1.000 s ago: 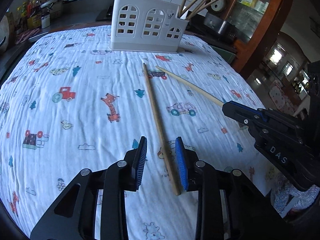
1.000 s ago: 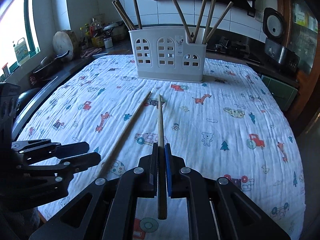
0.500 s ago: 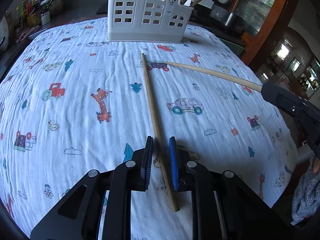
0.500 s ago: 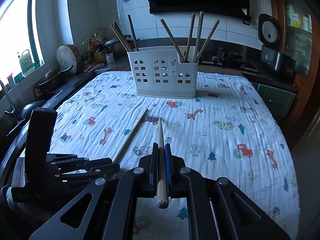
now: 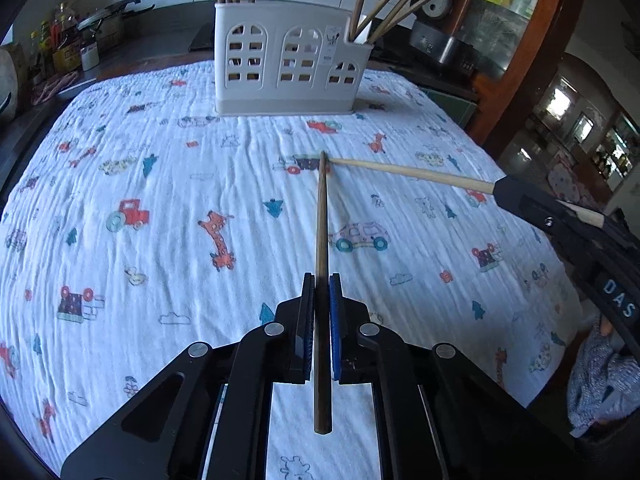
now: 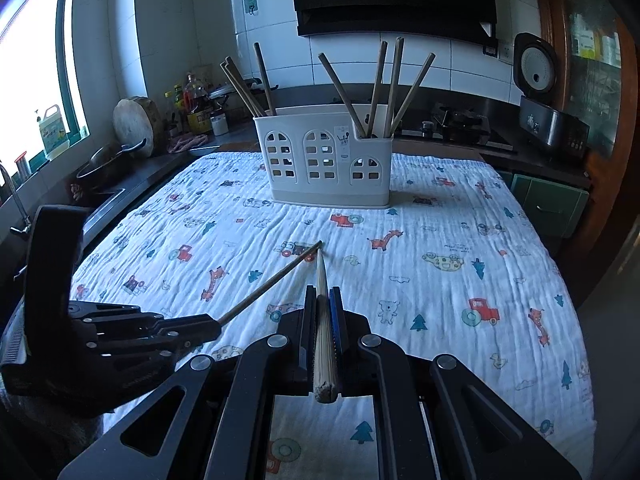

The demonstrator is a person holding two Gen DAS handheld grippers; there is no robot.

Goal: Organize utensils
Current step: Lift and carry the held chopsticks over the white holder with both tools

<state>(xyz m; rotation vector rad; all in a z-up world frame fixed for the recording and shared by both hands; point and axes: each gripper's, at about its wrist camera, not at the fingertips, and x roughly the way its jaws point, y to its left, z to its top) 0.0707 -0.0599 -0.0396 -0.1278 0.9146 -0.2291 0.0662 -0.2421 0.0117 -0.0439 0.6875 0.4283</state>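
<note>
Left tongs (image 5: 320, 308) have just been closing and are now clamped on the darker chopstick (image 5: 321, 224), which runs between the blue pads and sticks out behind them toward the camera. A second ago the pads stood apart on either side of this stick as it lay flat on the cloth; now the near part looks lifted, while the far tip seems to rest on or just above the printed cloth (image 5: 140, 184) — cannot tell which. Right tongs (image 6: 322, 308) are pressed together on the paler chopstick (image 6: 321, 280), same grip as a second ago, thick end poking out at the rear. In both views the two far tips nearly meet, close beside each other near the small train print in mid-table; contact between them not resolvable. So the change is this: one stick held has become two sticks held, one per hand, and no loose chopstick is visible on the table (image 6: 460, 288). The white utensil holder (image 6: 326, 160) stands upright at the far side of the table, well apart from both tips, with three chopsticks leaning in its tall left section and four in the lower right section. Judgement: pickup stage looks finished — what remains is carrying both sticks to the holder and dropping them in tip-down. Risk: thin round sticks may pivot in the pads when raised toward vertical.
</note>
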